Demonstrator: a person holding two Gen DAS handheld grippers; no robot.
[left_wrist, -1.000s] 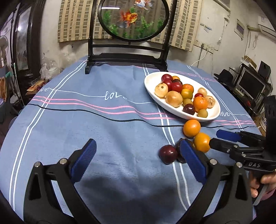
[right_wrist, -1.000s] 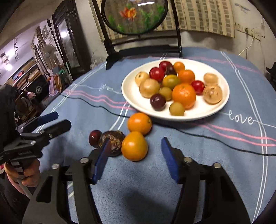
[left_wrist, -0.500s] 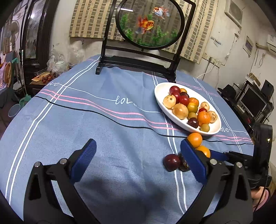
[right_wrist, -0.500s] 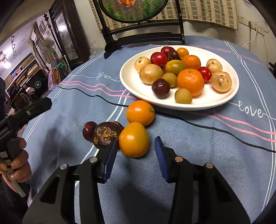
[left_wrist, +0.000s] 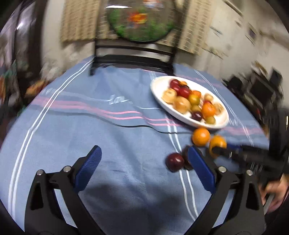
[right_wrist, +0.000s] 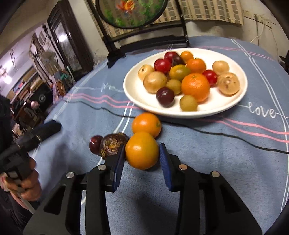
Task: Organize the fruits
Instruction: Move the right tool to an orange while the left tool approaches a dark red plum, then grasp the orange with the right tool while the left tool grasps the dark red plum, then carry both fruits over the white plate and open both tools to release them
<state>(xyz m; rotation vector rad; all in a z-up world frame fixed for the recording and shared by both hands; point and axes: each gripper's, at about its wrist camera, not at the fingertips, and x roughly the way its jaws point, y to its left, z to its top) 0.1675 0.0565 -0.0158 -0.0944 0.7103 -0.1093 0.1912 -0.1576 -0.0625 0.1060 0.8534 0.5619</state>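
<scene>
A white plate (right_wrist: pixel 137 101) piled with several fruits sits on the blue tablecloth, and shows as the plate (left_wrist: pixel 159 90) in the left wrist view. In front of it lie an orange (right_wrist: pixel 146 124), a mottled dark passion fruit (right_wrist: pixel 112 144) and a dark red plum (right_wrist: pixel 94 144). My right gripper (right_wrist: pixel 141 155) is closing on a nearer orange (right_wrist: pixel 141 150), its blue pads against both sides. My left gripper (left_wrist: pixel 144 151) stands wide with its jaws closing a little and nothing pressed between them. The plum (left_wrist: pixel 174 161) lies just inside its right finger.
A round fish-painting screen (right_wrist: pixel 130 12) on a black stand rises at the table's far edge. A thin black cable (right_wrist: pixel 234 139) crosses the cloth in front of the plate. A person's hand (right_wrist: pixel 28 180) grips the left gripper's handle at the left.
The right gripper's jaws have drawn in around the nearer orange until the pads meet its sides. The left wrist view has swung a little and is blurred.
</scene>
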